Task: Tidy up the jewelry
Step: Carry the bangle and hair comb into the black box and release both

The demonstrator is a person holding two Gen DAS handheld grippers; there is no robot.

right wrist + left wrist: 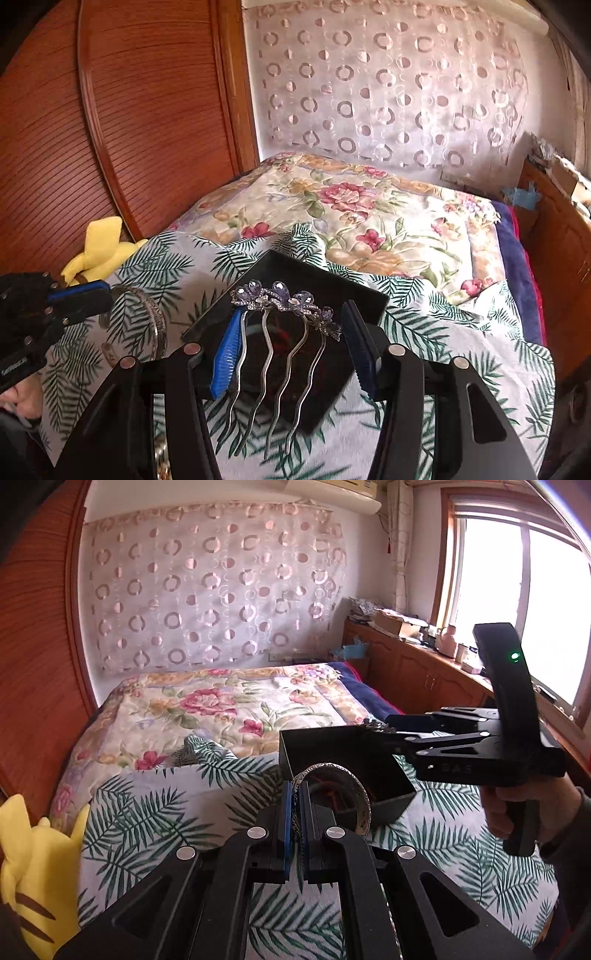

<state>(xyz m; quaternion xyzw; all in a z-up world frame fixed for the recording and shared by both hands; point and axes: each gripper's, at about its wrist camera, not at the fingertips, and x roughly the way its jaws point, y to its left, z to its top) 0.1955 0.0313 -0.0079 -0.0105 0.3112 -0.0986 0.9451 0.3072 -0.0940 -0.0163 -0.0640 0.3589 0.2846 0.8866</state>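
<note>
My left gripper (295, 794) is shut on a silver bangle (347, 775), holding it upright just in front of an open black box (314, 738) on the bed. In the right wrist view the bangle (149, 314) hangs from the left gripper's blue pads (79, 290) to the left of the box (332, 284). My right gripper (291, 328) holds a silver hair comb with purple gems (280, 299) between its blue pads, above the box. In the left wrist view the right gripper (384, 731) reaches over the box's far right rim with the comb (371, 724).
The box sits on a palm-leaf sheet (166, 805) over a floral quilt (221, 701). A yellow plush toy (37, 867) lies at the left by the wooden wardrobe (129, 129). A wooden cabinet (424, 672) with clutter runs under the window at right.
</note>
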